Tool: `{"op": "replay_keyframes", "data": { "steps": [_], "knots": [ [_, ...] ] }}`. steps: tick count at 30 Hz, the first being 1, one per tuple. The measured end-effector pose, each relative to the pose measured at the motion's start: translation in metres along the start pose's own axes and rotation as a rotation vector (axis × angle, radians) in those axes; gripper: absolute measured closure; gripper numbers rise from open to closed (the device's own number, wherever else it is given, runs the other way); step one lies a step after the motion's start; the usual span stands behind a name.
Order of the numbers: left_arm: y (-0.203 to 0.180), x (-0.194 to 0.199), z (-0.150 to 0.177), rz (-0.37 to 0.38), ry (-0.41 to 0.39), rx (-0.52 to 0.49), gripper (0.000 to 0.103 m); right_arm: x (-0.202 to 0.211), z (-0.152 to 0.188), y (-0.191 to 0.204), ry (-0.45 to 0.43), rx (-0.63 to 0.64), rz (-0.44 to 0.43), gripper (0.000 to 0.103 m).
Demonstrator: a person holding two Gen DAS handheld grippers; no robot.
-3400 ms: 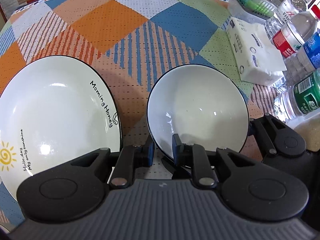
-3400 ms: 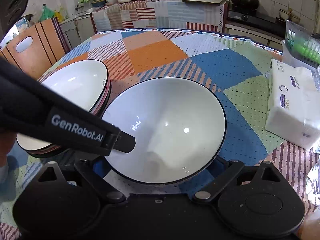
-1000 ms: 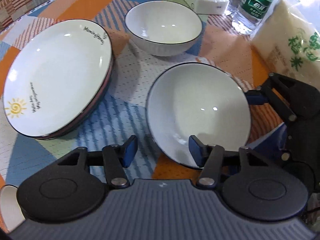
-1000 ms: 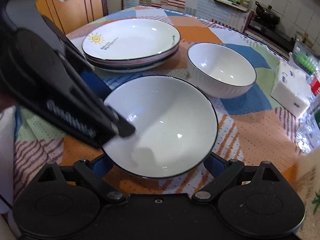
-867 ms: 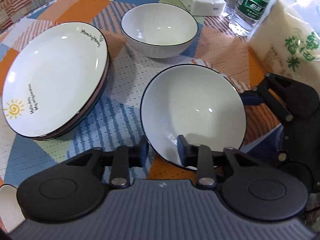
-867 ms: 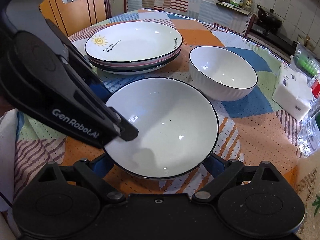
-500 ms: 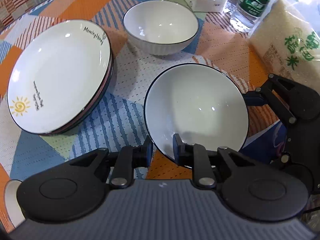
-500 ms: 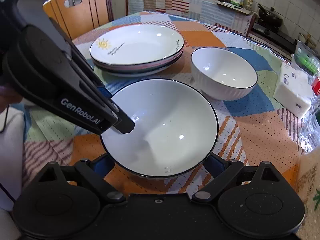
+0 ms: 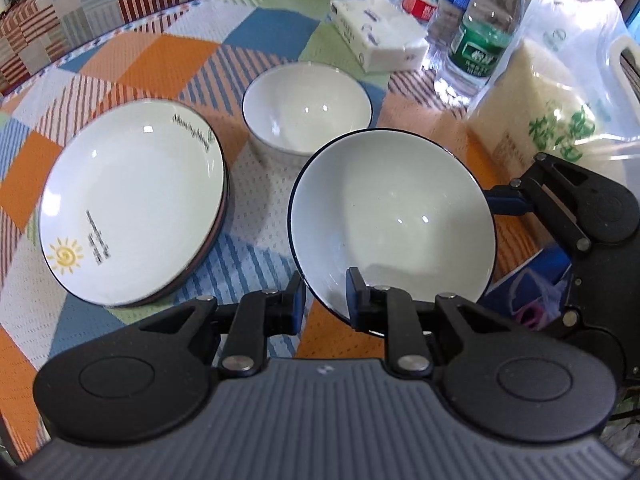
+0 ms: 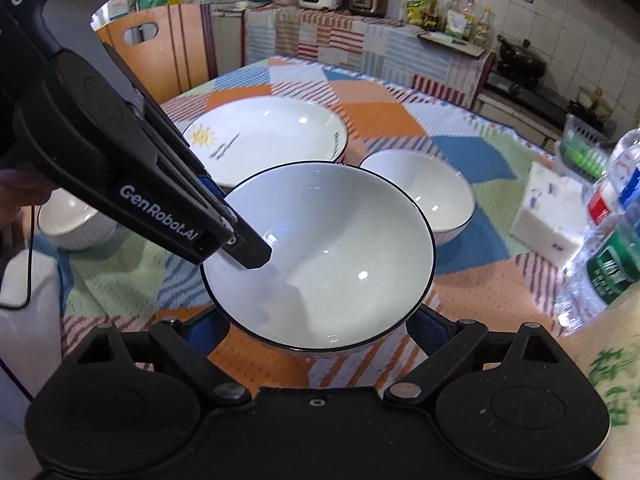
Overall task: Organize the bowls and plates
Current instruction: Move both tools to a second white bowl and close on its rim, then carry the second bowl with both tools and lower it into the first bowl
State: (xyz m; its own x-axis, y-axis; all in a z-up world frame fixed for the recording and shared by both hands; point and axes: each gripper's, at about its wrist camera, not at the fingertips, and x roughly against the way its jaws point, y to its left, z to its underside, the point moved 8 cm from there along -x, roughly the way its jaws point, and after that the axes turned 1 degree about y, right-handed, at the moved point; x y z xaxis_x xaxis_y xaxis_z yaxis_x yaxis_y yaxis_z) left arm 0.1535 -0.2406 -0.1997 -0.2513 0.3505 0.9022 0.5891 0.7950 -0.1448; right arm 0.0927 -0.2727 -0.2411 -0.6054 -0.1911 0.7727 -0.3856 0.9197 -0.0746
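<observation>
A white bowl with a dark rim (image 9: 394,216) (image 10: 332,256) is held above the table by both grippers. My left gripper (image 9: 325,300) is shut on its near rim, one finger inside and one outside. My right gripper (image 10: 318,326) spans the bowl from the other side, its blue pads against the bowl's outer wall. A second white bowl (image 9: 306,106) (image 10: 424,192) stands on the table beyond. A stack of white plates with a sun print (image 9: 132,204) (image 10: 268,136) lies to its left.
A tissue pack (image 9: 378,38), several water bottles (image 9: 478,36) and a bag of rice (image 9: 560,112) stand along the right side. Another small white bowl (image 10: 70,220) sits at the table's near left edge. A wooden chair (image 10: 160,48) stands behind the table.
The left gripper closed on the bowl's rim. The bowl has been lifted off the patchwork cloth and tilted, with both grippers rising together.
</observation>
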Motion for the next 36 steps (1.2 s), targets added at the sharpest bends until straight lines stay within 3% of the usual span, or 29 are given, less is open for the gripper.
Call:
{"op": "replay_keyframes", "data": {
  "steps": [9, 13, 21, 26, 29, 36],
  "knots": [
    [0.010, 0.027, -0.049, -0.025, -0.079, 0.018, 0.084, 0.018, -0.040, -0.024, -0.074, 0.001, 0.029, 0.006],
    [0.019, 0.019, -0.081, -0.026, -0.081, 0.040, 0.084, 0.013, -0.059, -0.043, -0.130, 0.002, 0.043, 0.006],
    [0.040, -0.028, -0.118, -0.094, -0.071, 0.079, 0.084, -0.035, -0.083, -0.080, -0.082, -0.062, 0.014, 0.006],
    [0.051, -0.051, -0.120, -0.141, -0.032, 0.091, 0.084, -0.056, -0.083, -0.084, -0.056, -0.097, -0.010, 0.006],
    [0.057, -0.059, -0.118, -0.124, -0.007, 0.113, 0.084, -0.064, -0.082, -0.085, -0.034, -0.118, -0.027, 0.006],
    [0.054, -0.072, -0.117, -0.156, -0.008, 0.101, 0.084, -0.077, -0.076, -0.090, 0.026, -0.196, -0.068, 0.006]
  ]
}}
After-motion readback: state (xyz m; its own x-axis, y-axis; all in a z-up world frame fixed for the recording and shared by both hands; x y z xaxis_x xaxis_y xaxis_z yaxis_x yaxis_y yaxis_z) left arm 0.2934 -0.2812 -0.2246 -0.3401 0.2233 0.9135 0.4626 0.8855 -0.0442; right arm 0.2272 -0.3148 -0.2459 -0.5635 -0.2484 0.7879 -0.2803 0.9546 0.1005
